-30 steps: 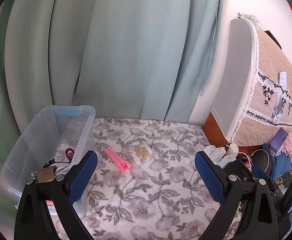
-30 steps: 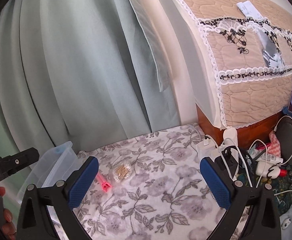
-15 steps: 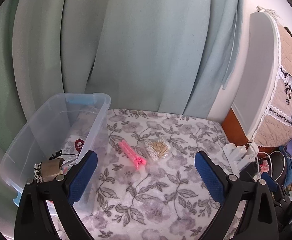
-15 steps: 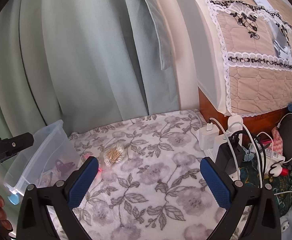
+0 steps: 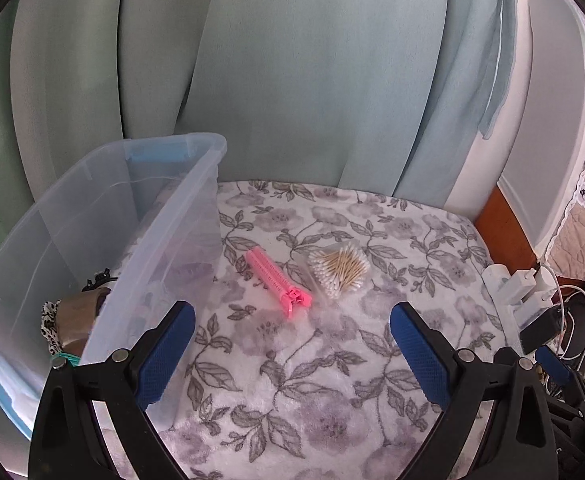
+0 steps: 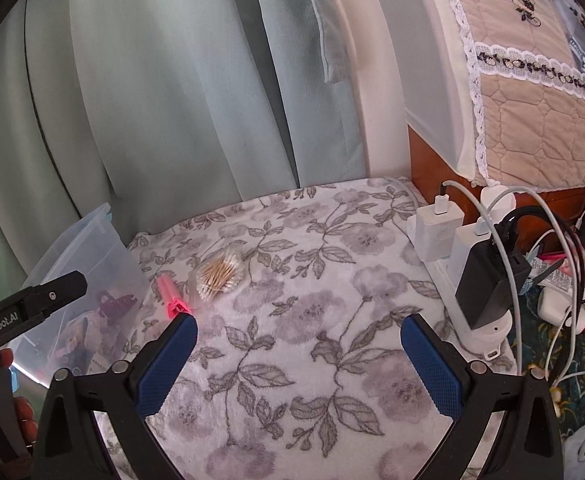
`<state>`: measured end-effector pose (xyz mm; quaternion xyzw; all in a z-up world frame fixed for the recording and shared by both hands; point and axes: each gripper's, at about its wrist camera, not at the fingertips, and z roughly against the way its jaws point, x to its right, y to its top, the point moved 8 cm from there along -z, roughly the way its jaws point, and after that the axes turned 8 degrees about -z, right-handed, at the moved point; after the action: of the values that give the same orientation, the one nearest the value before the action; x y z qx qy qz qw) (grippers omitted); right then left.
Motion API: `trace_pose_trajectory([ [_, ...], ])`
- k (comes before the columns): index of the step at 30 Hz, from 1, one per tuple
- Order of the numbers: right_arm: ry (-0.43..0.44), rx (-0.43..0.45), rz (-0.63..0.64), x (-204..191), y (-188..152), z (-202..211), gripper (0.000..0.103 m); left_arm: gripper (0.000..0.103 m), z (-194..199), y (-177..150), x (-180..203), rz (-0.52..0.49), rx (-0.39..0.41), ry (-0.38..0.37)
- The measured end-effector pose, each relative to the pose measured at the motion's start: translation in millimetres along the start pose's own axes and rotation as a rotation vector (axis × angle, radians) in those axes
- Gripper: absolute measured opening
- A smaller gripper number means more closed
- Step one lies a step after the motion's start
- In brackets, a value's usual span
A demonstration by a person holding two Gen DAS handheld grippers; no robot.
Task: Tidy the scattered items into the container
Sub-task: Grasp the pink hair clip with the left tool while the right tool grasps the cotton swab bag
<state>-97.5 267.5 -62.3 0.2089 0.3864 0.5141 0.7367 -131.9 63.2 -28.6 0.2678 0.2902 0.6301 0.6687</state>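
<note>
Near the far left edge of the floral blanket (image 5: pixel 332 360) the pink clip (image 5: pixel 278 282) lies touching the bag of cotton swabs (image 5: pixel 338 270), just beside the clear bin (image 5: pixel 104 248) at the blanket's left edge. My left gripper (image 5: pixel 292 356) and right gripper (image 6: pixel 298 364) hover spread wide, both empty, short of the clip

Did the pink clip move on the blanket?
No. The pink clip lies beside the cotton swabs, same as before; only the cameras moved closer.
</note>
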Motion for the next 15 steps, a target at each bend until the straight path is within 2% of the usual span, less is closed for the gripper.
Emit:
trace_pose_trajectory([
  [3, 0.0, -0.024, 0.018, -2, -5, -11, 0.103, 0.103, -7, 2, 9, -0.047, 0.014, 0.011],
  [7, 0.018, -0.052, 0.019, -4, -7, -25, 0.103, 0.103, -20, 4, 25, -0.042, 0.001, -0.067],
  [9, 0.031, -0.067, 0.018, -4, -6, -32, 0.103, 0.103, -29, 6, 28, -0.035, -0.011, -0.073],
  [15, 0.035, -0.092, 0.034, -4, 1, -52, 0.103, 0.103, -73, 0, 17, 0.024, -0.114, 0.0],
])
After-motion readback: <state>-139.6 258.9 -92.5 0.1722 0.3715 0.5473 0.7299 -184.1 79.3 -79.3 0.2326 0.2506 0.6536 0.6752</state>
